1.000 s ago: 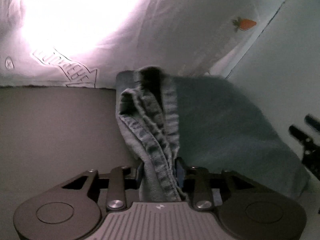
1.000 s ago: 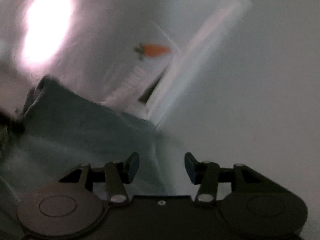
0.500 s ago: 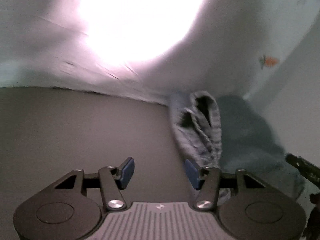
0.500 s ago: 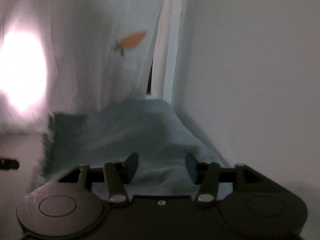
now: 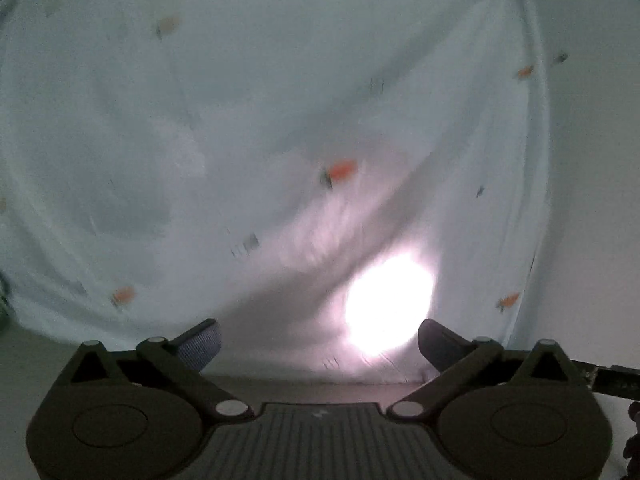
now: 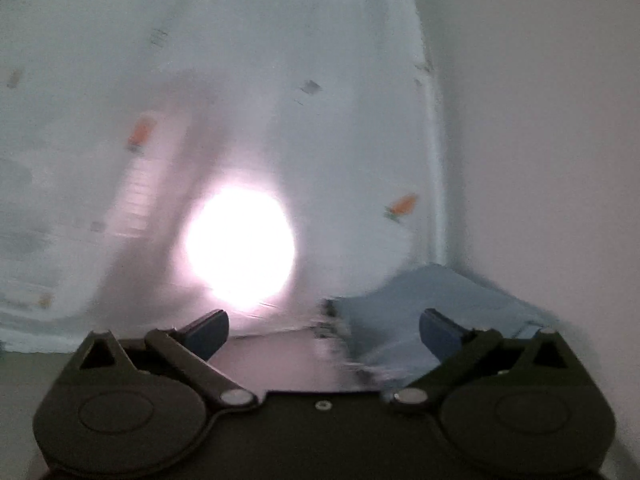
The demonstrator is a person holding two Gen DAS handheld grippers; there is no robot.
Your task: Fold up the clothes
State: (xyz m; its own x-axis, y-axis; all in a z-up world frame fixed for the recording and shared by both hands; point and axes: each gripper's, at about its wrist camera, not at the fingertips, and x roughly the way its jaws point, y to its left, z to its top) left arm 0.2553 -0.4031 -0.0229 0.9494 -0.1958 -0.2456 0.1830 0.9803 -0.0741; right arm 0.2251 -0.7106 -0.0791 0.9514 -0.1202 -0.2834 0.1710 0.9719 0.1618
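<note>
White carrot-print curtain point(image 5: 280, 120) hangs backlit; bright light spot point(image 5: 388, 304) glows low through it. Plain wall point(image 6: 540, 140) adjoins curtain's right edge.

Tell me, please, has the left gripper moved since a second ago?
Yes. The left gripper let go of the denim, opened wide and swung away; it now faces the carrot-print sheet, with no denim in its view.

folded cloth point(image 6: 436, 312) on table point(image 6: 280, 364), before curtain point(image 6: 320, 120), beside wall point(image 6: 540, 120).
</note>
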